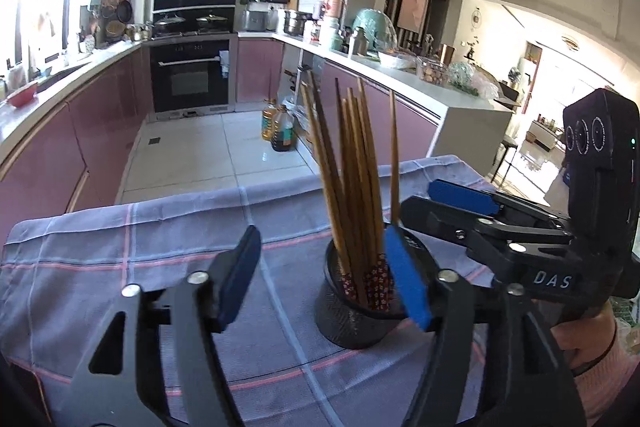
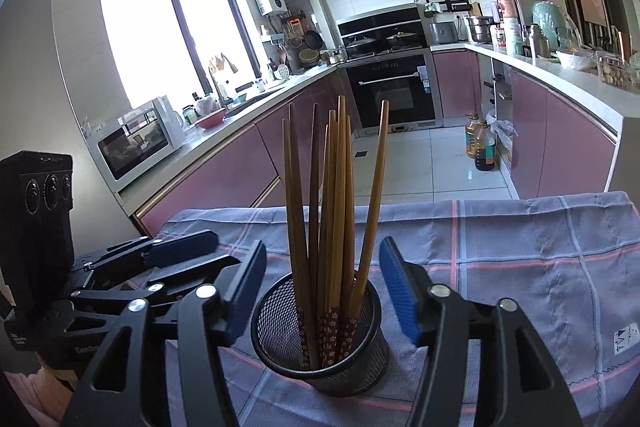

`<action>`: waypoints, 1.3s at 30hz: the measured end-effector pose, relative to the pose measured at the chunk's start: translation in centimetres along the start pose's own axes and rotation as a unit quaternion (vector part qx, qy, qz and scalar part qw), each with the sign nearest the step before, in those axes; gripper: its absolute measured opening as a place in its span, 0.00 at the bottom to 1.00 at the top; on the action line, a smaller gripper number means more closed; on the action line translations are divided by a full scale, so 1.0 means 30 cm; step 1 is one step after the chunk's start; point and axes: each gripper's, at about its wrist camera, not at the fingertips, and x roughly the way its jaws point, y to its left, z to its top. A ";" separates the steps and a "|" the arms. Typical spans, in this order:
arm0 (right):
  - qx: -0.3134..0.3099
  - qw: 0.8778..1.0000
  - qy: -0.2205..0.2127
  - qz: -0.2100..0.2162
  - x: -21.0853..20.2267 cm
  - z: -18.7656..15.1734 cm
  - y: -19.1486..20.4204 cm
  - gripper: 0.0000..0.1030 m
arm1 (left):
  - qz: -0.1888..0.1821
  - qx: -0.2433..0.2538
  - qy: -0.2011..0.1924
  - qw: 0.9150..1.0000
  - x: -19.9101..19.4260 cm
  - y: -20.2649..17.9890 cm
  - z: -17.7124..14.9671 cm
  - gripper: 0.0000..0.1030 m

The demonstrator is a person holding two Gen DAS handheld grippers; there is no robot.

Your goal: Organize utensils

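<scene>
- Kitchen; plaid cloth [image 2: 520,259] on the table carries the mesh cup [image 2: 320,355], chopsticks [image 2: 336,211] standing inside.
- Left gripper [image 1: 324,279] and right gripper [image 2: 322,295] both wide, empty.
- Loading looks done; stray utensils possibly out of view; next, draw both grippers back clear of the cup.

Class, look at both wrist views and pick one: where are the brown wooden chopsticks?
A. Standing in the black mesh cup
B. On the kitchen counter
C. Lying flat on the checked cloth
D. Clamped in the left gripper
A: the brown wooden chopsticks stand with their patterned ends down inside the black mesh cup on the checked cloth, and neither gripper holds any.
</scene>
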 end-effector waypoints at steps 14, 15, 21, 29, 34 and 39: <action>-0.057 0.990 -0.083 -0.097 -0.108 -0.092 0.090 0.94 | 0.148 -0.032 -0.094 0.984 -0.235 0.091 -0.146 0.95; -0.062 0.988 -0.096 -0.104 -0.123 -0.097 0.101 0.94 | 0.155 -0.033 -0.099 0.982 -0.249 0.093 -0.155 0.95; -0.084 0.979 -0.135 -0.129 -0.162 -0.134 0.149 0.94 | 0.187 -0.046 -0.127 0.973 -0.339 0.095 -0.206 0.95; -0.087 0.976 -0.144 -0.135 -0.176 -0.174 0.191 0.94 | 0.191 -0.056 -0.138 0.970 -0.401 0.086 -0.251 0.95; -0.084 0.976 -0.149 -0.135 -0.182 -0.189 0.199 0.94 | 0.192 -0.052 -0.149 0.969 -0.427 0.069 -0.236 0.95; -0.083 0.976 -0.150 -0.133 -0.184 -0.196 0.206 0.94 | 0.188 -0.043 -0.158 0.968 -0.447 0.053 -0.230 0.95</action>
